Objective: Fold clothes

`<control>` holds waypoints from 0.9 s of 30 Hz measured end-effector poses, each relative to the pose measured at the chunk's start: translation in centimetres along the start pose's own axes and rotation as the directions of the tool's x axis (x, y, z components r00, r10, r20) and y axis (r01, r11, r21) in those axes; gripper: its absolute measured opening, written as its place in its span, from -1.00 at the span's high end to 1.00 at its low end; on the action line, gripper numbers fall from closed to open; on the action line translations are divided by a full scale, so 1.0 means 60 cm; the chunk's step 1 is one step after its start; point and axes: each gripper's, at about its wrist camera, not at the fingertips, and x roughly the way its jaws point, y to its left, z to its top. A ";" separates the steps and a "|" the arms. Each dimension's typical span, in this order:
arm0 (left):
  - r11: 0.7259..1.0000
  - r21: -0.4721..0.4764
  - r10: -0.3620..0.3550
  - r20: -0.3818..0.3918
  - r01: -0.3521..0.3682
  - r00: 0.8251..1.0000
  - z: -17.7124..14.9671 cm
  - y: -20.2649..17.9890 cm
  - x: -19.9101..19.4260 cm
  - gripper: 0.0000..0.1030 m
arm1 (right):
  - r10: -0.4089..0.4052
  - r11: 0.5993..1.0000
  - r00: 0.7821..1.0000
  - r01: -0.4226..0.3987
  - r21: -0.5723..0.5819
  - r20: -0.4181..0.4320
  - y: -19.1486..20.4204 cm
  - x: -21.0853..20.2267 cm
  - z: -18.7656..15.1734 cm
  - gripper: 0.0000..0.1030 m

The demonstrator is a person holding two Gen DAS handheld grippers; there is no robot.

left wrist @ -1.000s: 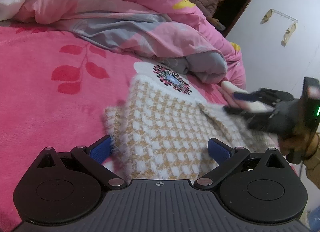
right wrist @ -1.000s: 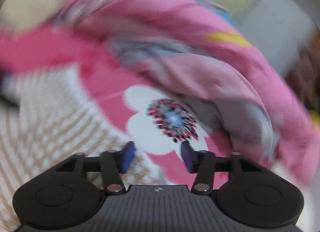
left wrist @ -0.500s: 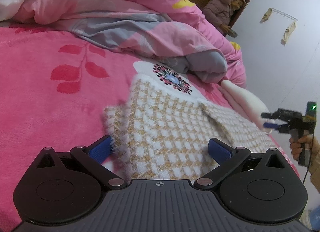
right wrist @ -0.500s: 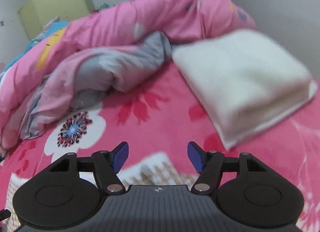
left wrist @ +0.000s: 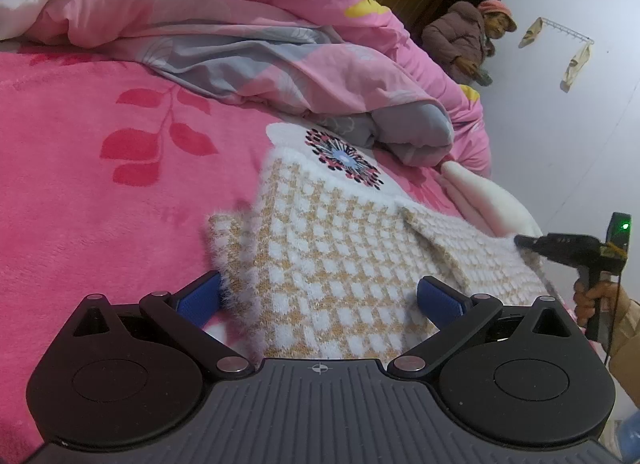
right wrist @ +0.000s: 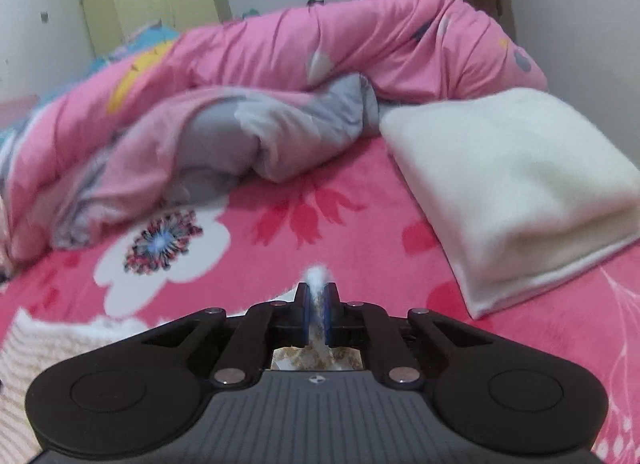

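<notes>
Your left tool [left wrist: 320, 298] is hovering with its jaws spread wide over the near end of the sweater [left wrist: 332, 264], which is lying flat on the pink bed [left wrist: 80, 184]; the fuzzy checked knit is sitting between the blue pads [left wrist: 438, 298] without being pressed. Your right tool [right wrist: 316, 306] is closing, its jaws pinching a white-tufted edge of the sweater between nearly touching pads. From the left view, that tool [left wrist: 524, 242] is gripping the sweater's far right corner. A folded white cloth [right wrist: 516, 192] is lying just beyond, beside the rumpled duvet [right wrist: 240, 104].
</notes>
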 end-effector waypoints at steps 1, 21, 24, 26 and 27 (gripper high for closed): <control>1.000 0.000 0.000 0.000 0.000 1.000 0.000 0.000 0.000 -1.00 | -0.001 1.000 1.000 0.001 0.002 0.012 -0.002 -0.002 0.002 0.89; 0.999 -0.027 -0.019 0.021 0.019 1.000 0.001 0.004 -0.006 -0.99 | -0.086 0.908 0.996 0.062 0.414 0.038 -0.128 -0.114 -0.079 0.86; 0.996 -0.087 -0.015 0.068 0.021 0.998 0.003 0.006 -0.039 -0.99 | -0.096 0.903 0.993 0.059 0.426 0.065 -0.151 -0.227 -0.121 0.84; 0.994 -0.103 -0.009 0.106 0.020 0.994 0.002 -0.005 -0.076 -0.99 | -0.086 0.903 0.994 0.047 0.427 0.072 -0.161 -0.286 -0.149 0.82; 0.995 -0.098 -0.011 0.121 0.023 0.993 -0.001 -0.016 -0.096 -0.99 | -0.077 0.904 0.994 0.039 0.426 0.072 -0.164 -0.308 -0.162 0.82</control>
